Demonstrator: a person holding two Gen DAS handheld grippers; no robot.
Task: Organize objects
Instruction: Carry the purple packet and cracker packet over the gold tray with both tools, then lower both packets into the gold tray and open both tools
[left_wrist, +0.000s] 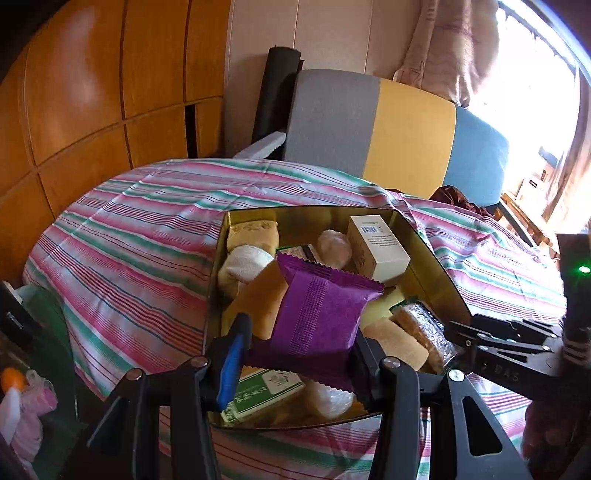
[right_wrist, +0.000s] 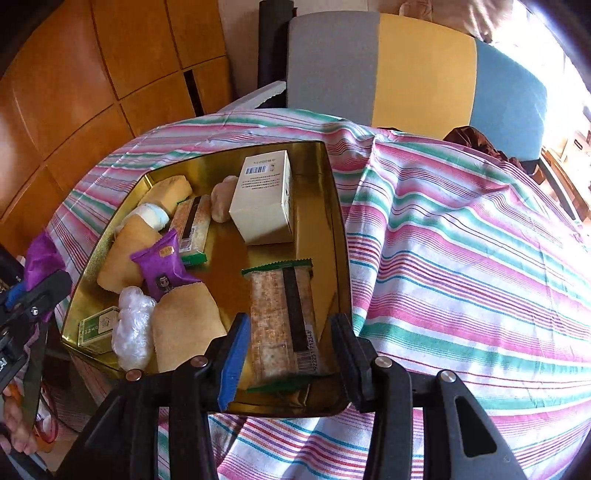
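Right now my left tool (left_wrist: 299, 354) is pinching a purple packet (left_wrist: 317, 314): both pads press on its lower edge, and the packet stands up ahead of the fingers, lifted above the open gold tin (left_wrist: 436, 266). Beneath and beyond that tool the tin is crowded. A white box (left_wrist: 376, 247) with a barcode sits at the far end, a tan packet (left_wrist: 258, 302) lies just left of the purple one, and a green-and-white carton (left_wrist: 266, 393) lies close under the fingers.

My right tool (right_wrist: 290, 358) is spread, pointing down into the near right corner of the same tin. A brown cracker packet with green ends (right_wrist: 284, 317) lies flat on the tin floor between its fingers. The blue pad sits just beside the packet's left edge, and I can see a gap before the black finger on the other side, so nothing is gripped. Ahead and to the left of this tool are a smaller purple packet (right_wrist: 162, 266), a clear-wrapped lump (right_wrist: 133, 332) and another tan packet (right_wrist: 184, 325).

The tin rests on a table under a pink, green and white striped cloth (right_wrist: 461, 258), which spreads away to the right of this tool.
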